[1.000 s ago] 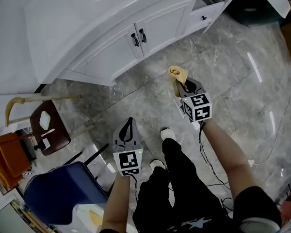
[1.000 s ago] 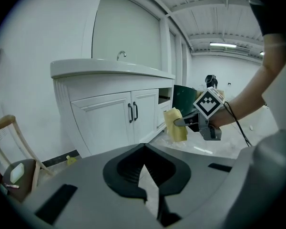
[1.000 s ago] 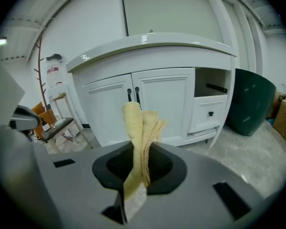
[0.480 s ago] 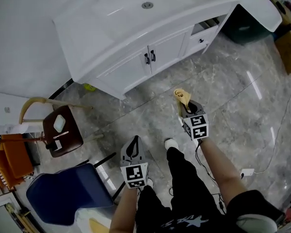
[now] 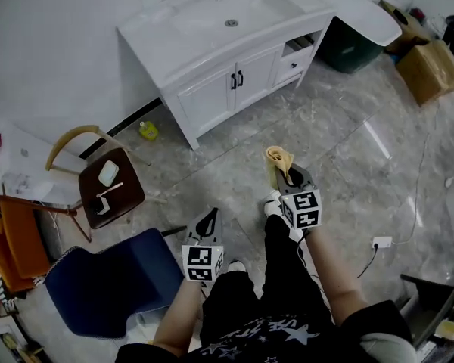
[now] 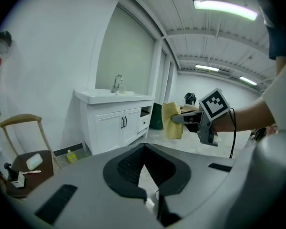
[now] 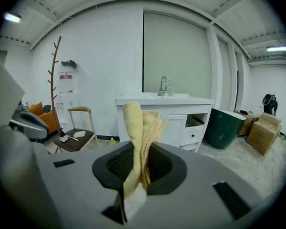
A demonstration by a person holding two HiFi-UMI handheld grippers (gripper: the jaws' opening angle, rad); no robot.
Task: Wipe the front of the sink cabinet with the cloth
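Head view looks down at a person standing on a gray floor [image 5: 340, 142]. The right hand-held gripper [image 5: 285, 174] is clenched on a yellow cloth [image 5: 278, 158]. The cloth sticks up out of the jaws, folded and bunched. In the right gripper view the cloth fills the gap between the two jaws and hangs down a little below them.

The left hand-held gripper [image 5: 208, 219] is lower and to the left. Its jaws are pressed together at the tips, and they hold nothing.

The white sink cabinet [image 5: 234, 85] stands against the wall, well apart from both hand-held grippers and the cloth. It has two doors with dark handles [image 5: 237, 79] and a sink [image 5: 228, 17] on top.

A green bin [image 5: 349, 48] is just beside the sink cabinet. A small yellow bottle [image 5: 147, 131] is on the floor near its other end. A brown chair [image 5: 110, 189] and a blue chair [image 5: 106, 282] are on the person's left.
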